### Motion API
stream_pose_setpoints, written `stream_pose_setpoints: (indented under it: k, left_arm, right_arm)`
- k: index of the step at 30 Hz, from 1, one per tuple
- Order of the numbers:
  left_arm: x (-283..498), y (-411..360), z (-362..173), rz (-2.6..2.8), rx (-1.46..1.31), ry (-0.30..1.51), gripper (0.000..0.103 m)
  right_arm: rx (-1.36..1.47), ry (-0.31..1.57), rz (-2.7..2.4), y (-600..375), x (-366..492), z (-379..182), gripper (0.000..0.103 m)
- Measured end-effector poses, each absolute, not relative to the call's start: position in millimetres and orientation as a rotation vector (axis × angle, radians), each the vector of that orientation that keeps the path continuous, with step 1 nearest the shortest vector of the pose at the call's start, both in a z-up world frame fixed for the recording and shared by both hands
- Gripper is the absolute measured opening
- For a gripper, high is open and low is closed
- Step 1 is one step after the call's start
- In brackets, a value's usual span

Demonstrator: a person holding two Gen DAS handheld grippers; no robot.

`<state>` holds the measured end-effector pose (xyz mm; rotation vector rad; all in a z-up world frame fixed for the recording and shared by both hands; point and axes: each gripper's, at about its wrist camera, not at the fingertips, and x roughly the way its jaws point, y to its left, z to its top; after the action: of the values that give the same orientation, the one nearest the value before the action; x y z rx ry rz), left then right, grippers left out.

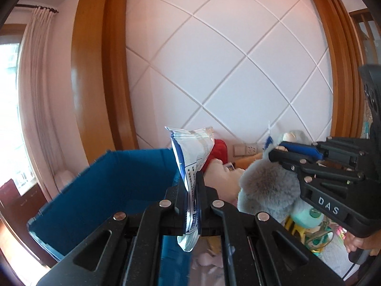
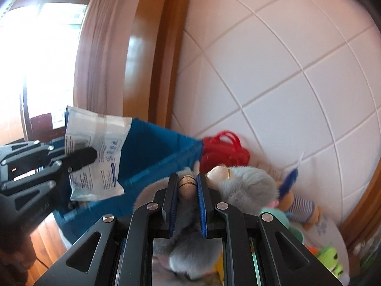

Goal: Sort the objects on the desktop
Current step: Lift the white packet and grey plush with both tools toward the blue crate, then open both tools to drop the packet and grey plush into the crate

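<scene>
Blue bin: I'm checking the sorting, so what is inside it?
The blue bin shows only bare blue walls; its floor is hidden by the left gripper and its white packet.

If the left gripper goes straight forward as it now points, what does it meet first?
Probably the open blue fabric bin: the left gripper, shut on a white-and-blue plastic packet, points over the bin's right edge. Depth is unclear.

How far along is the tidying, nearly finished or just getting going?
Midway, by the look of it. The left gripper holds a white packet up by the blue bin; the right gripper holds a grey plush toy. A striped doll and red cord are unsorted. The bin's contents are hidden.
</scene>
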<state>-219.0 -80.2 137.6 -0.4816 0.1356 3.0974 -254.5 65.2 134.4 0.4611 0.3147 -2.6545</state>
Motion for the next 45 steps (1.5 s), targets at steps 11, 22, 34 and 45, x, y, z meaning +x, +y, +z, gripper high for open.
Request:
stream_pose_setpoints:
  k: [11,22,34,45]
  left_arm:
    - [-230,-195,172,3.22,-0.463,0.148,0.005]
    - [-272,-277,122,3.28,-0.717,0.172,0.005]
    - [-289,-330,92,3.285,-0.849,0.05,0.084]
    - [-278,-315,86,3.213,-0.799,0.12,0.103]
  right_arm:
    - [0.372,0.272,-2.591,-51,-282,184,0.015]
    - [0.529,0.279,-2.491,-150,-330,145,0.015]
    - [0.688,0.271,-2.51,-172,-363,97,0.103]
    - [0.724,0.258,-2.515,-179,-341,94,0.103]
